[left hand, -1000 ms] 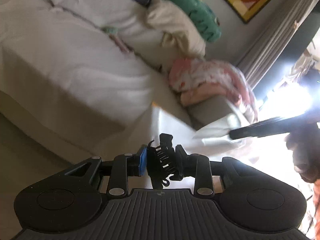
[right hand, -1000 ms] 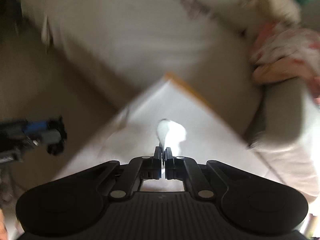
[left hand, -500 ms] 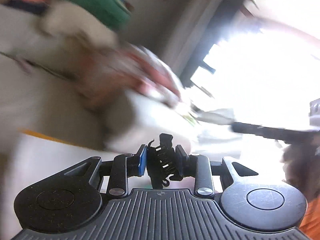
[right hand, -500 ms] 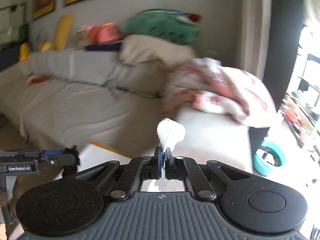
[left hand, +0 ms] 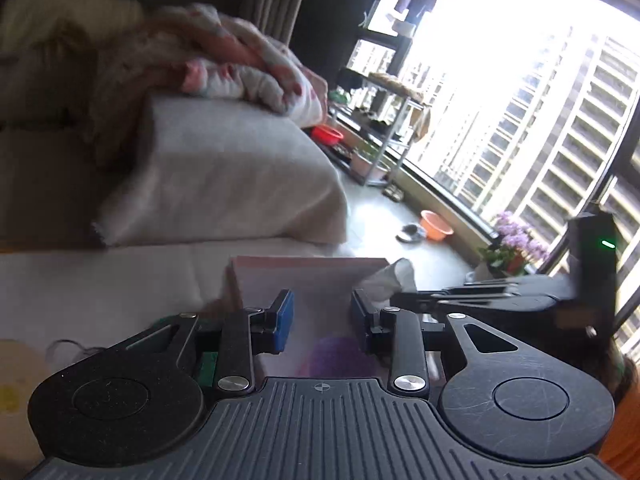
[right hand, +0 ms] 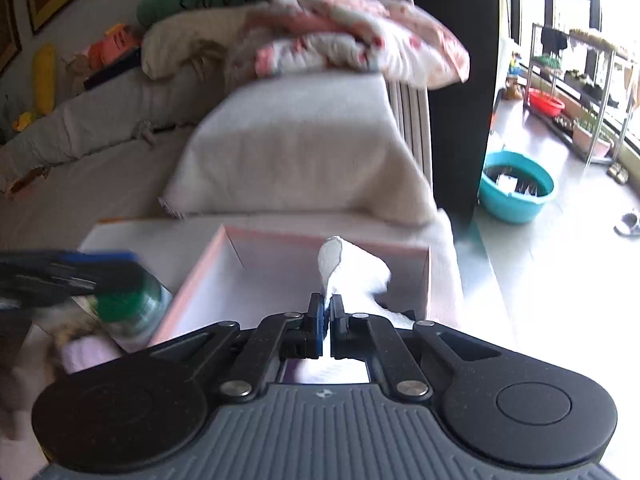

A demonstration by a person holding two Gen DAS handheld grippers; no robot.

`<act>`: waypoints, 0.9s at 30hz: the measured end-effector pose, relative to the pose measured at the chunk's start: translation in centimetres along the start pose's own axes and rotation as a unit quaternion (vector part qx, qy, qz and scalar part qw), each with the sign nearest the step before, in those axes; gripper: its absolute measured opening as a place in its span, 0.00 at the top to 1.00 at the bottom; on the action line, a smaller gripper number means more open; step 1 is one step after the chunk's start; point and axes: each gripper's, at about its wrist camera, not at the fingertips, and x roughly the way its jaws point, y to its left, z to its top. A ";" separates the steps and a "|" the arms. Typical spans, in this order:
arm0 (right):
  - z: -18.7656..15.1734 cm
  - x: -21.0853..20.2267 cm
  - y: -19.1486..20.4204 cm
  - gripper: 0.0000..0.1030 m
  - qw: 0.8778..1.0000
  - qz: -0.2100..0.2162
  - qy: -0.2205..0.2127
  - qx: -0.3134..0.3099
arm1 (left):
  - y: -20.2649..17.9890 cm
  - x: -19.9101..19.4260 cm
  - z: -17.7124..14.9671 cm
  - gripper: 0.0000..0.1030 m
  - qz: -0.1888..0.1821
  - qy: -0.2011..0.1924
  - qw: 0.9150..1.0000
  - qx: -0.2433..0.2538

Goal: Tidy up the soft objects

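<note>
A pink open box (right hand: 224,256) stands on the white-covered table; it also shows in the left wrist view (left hand: 304,268). My right gripper (right hand: 326,312) is shut on a white soft cloth (right hand: 352,272) and holds it over the box. In the left wrist view the same cloth (left hand: 390,278) hangs from the right gripper's fingers (left hand: 440,300). My left gripper (left hand: 320,316) is open and empty above the box, with a purple soft thing (left hand: 336,356) lying under it. The black hair clip is out of view.
A sofa arm (right hand: 304,140) draped in white cloth stands behind the table, with a pink flowered blanket (right hand: 360,36) on top. A green-capped jar (right hand: 132,308) stands left of the box. A teal basin (right hand: 516,188) and a plant rack (left hand: 380,120) are on the floor by the window.
My left gripper has opened and let go of the black hair clip. Both grippers have swung toward the window and now hover over the pink box. The right gripper still holds the cloth.
</note>
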 end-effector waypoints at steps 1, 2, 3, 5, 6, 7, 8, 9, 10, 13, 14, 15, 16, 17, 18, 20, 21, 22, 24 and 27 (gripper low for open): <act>-0.2 0.9 -0.1 0.97 1.000 -0.002 0.011 0.003 | -0.1 -1.0 -0.6 0.66 0.014 -0.004 1.000 0.013; -0.4 1.7 0.0 0.97 1.000 -0.003 0.020 0.007 | -0.1 -2.0 -1.2 0.66 0.027 -0.005 0.999 0.022; -0.4 2.4 0.2 0.97 0.999 0.000 0.030 0.011 | -0.1 -2.6 -1.6 0.66 0.035 -0.005 0.999 0.025; -0.3 3.8 0.9 0.97 0.999 0.007 0.047 0.015 | 0.6 -4.1 -3.3 0.66 0.051 -0.005 0.999 0.013; -0.2 4.4 1.3 0.97 0.998 0.010 0.054 0.015 | 1.2 -4.8 -4.2 0.66 0.055 -0.003 0.998 0.005; -0.3 4.9 1.8 0.97 0.998 0.012 0.059 0.015 | 1.7 -5.3 -5.0 0.66 0.059 0.000 0.998 -0.002; -0.3 5.3 2.4 0.97 0.998 0.016 0.062 0.016 | 2.1 -5.7 -5.7 0.66 0.064 0.003 0.998 -0.010; -0.2 5.7 2.9 0.97 0.998 0.021 0.064 0.016 | 2.7 -6.2 -6.4 0.66 0.071 0.006 0.997 -0.018; -0.1 6.0 3.4 0.97 0.997 0.031 0.068 0.018 | 3.3 -6.5 -7.0 0.66 0.078 0.008 0.997 -0.024; 0.5 6.4 5.2 0.94 0.994 0.067 0.077 0.025 | 4.7 -7.5 -8.9 0.66 0.101 0.014 0.994 -0.032; 0.7 6.4 5.9 0.87 0.993 0.077 0.081 0.025 | 5.1 -7.7 -9.4 0.66 0.108 0.015 0.993 -0.034; 0.9 6.3 6.6 0.77 0.993 0.080 0.085 0.020 | 5.5 -7.9 -9.8 0.66 0.117 0.015 0.992 -0.035; 1.0 6.1 7.1 0.71 0.993 0.076 0.084 0.012 | 5.9 -8.1 -10.2 0.66 0.125 0.016 0.991 -0.036; 1.0 5.7 7.8 0.61 0.995 0.064 0.079 0.000 | 6.4 -8.3 -10.6 0.66 0.132 0.017 0.990 -0.039; 1.0 5.1 8.4 0.58 0.996 0.048 0.070 -0.016 | 6.7 -8.3 -10.8 0.66 0.137 0.019 0.989 -0.042; 0.6 3.9 9.1 0.58 0.998 0.013 0.049 -0.049 | 7.7 -8.6 -11.7 0.66 0.140 0.024 0.988 -0.054; 0.3 3.0 9.4 0.58 0.997 -0.002 0.034 -0.063 | 8.1 -8.7 -12.1 0.66 0.140 0.025 0.988 -0.061; 0.0 1.9 9.4 0.57 0.997 -0.012 0.020 -0.072 | 8.7 -8.8 -12.5 0.66 0.141 0.026 0.987 -0.069; -0.9 -0.1 9.5 0.46 0.996 -0.019 -0.007 -0.085 | 9.3 -9.2 -13.3 0.66 0.147 0.027 0.986 -0.080; -2.8 -3.1 9.8 0.35 0.993 -0.026 -0.068 -0.089 | 10.4 -9.8 -14.1 0.66 0.153 0.020 0.983 -0.102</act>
